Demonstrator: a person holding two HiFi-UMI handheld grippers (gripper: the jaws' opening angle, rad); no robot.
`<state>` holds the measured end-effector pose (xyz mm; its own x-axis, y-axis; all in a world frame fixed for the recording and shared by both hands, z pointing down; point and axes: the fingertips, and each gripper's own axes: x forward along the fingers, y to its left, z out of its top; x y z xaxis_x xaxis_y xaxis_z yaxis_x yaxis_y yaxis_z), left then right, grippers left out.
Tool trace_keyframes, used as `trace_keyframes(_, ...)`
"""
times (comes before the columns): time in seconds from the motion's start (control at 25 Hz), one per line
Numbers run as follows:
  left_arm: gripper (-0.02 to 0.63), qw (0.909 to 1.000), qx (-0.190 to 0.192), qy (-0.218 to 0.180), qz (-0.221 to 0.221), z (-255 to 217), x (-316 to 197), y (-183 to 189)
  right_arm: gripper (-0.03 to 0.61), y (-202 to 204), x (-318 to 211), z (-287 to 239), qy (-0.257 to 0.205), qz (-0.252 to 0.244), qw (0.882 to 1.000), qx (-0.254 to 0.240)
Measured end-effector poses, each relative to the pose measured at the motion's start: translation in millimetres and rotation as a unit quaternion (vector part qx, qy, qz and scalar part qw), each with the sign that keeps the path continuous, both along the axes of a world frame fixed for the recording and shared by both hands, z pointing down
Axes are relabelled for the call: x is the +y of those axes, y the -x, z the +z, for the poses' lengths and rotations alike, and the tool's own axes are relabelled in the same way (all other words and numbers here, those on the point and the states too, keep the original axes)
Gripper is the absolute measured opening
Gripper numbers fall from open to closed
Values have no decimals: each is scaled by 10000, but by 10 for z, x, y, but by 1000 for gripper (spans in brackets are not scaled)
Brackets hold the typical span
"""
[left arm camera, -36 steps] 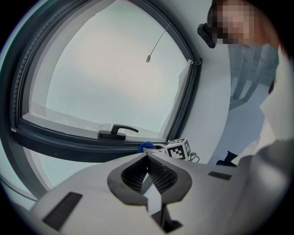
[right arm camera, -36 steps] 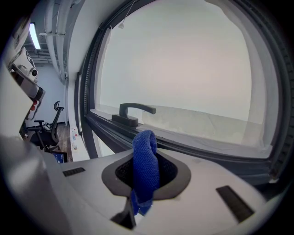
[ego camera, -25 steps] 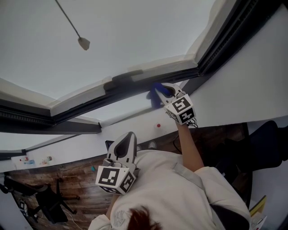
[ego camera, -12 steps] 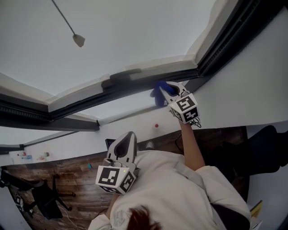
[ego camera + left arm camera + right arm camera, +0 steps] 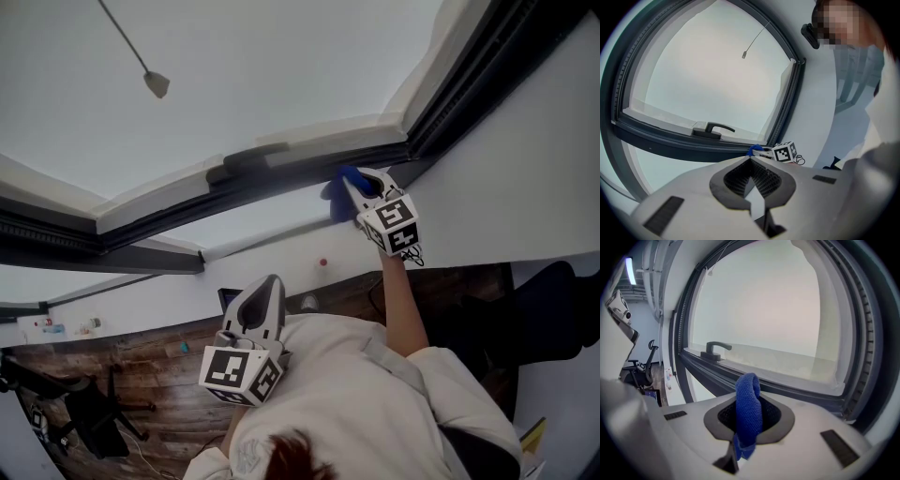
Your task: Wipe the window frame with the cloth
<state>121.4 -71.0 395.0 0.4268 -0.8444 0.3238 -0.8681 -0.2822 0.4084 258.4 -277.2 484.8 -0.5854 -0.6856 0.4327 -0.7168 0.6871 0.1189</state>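
A dark window frame (image 5: 281, 183) runs across the head view, with a black handle (image 5: 242, 160) on its lower rail. My right gripper (image 5: 353, 180) is shut on a blue cloth (image 5: 336, 197) and holds it against the lower rail, near the frame's right corner (image 5: 412, 150). In the right gripper view the folded blue cloth (image 5: 749, 411) sticks up from between the jaws, with the lower rail (image 5: 787, 389) just beyond. My left gripper (image 5: 265, 292) hangs low by the person's chest, shut with nothing in it.
A pull cord with a small weight (image 5: 155, 84) hangs in front of the pane. White wall (image 5: 525, 169) lies right of the frame. Below are a wooden floor (image 5: 141, 394) and an office chair (image 5: 89, 412). The left gripper view shows the handle (image 5: 712, 129).
My right gripper has slid the blue cloth along the lower rail to the right, toward the frame's corner. The left gripper has stayed where it was.
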Motion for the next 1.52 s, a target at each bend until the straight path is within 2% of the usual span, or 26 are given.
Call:
trace_keyframes(0.32, 5, 10000, -4, -16, 84, 11, -32, -33, 49, -447, -108, 76, 93, 646, 9979, 52)
trace_keyframes(0.6, 5, 9999, 1, -15, 165, -6, -63, -77, 49, -725, -154, 267, 458, 1187, 9910, 418)
trace_keyframes(0.68, 5, 9999, -6, -1, 148, -7, -76, -61, 49, -652, -122, 187, 370, 1088, 9927, 355)
trace_keyframes(0.84, 5, 9998, -3, -4, 187, -3, -94, -69, 49, -317, -46, -140, 50, 619, 9970, -460)
trace_keyframes(0.92, 5, 9998, -3, -3, 184, -1, -91, -61, 49, -182, -60, -262, -85, 455, 9968, -651)
trace_keyframes(1.2, 5, 10000, -5, -28, 53, -7, -69, 33, 49, -43, -81, -181, -71, 292, 9988, -391)
trace_keyframes(1.36, 6, 10000, -5, -14, 27, -1, -65, 70, 49, -148, -125, -121, -148, 435, 9989, 25)
trace_keyframes(1.52, 6, 10000, 3, -38, 23, -10, -65, 81, 49, -336, -195, -113, -198, 713, 9972, 121)
